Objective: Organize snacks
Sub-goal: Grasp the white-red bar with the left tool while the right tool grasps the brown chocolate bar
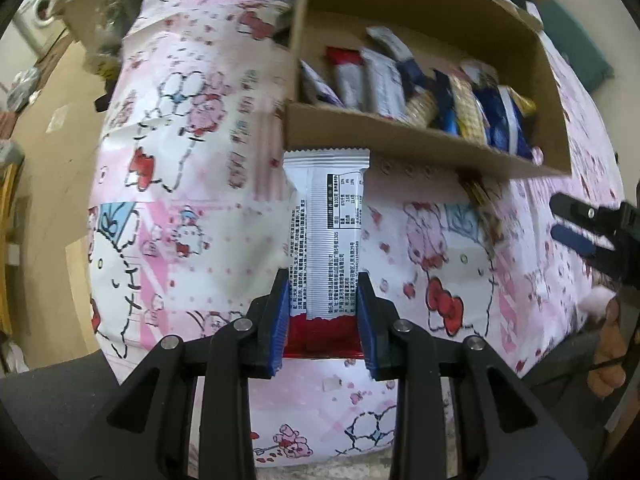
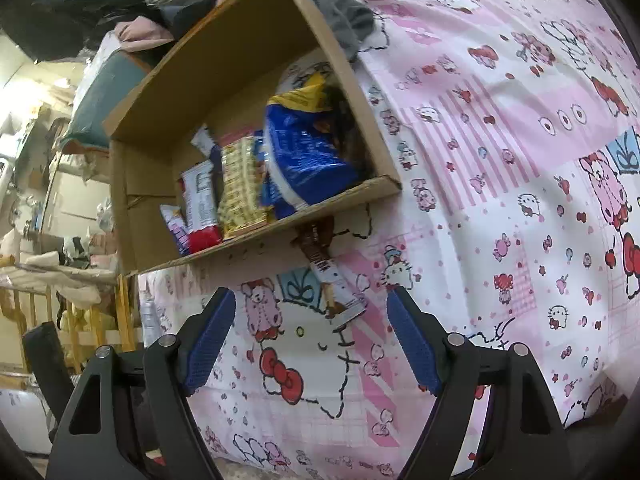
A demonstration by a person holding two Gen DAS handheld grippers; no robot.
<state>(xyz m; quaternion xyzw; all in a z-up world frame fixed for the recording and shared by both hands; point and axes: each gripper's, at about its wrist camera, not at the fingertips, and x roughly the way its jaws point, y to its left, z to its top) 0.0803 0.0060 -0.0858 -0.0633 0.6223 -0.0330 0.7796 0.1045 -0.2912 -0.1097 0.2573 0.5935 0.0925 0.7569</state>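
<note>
My left gripper [image 1: 323, 280] is shut on a white and red snack packet [image 1: 326, 232], held upright just in front of the near wall of a cardboard box [image 1: 400, 136]. The box holds several snack packets standing in a row [image 1: 400, 84]. My right gripper [image 2: 310, 312] is open and empty above the pink cartoon-print sheet. A brown and white snack bar [image 2: 328, 272] lies on the sheet just ahead of it, against the box [image 2: 352, 194]. In the left wrist view the right gripper [image 1: 580, 224] shows at the right edge, and the bar [image 1: 482, 196] lies by the box.
The pink cartoon-print sheet [image 2: 500, 160] covers the bed surface. A grey cloth [image 2: 348, 20] lies behind the box. A teal cushion [image 2: 108, 92] and clutter sit to the left. The bed edge drops to a tan floor [image 1: 52, 152] on the left.
</note>
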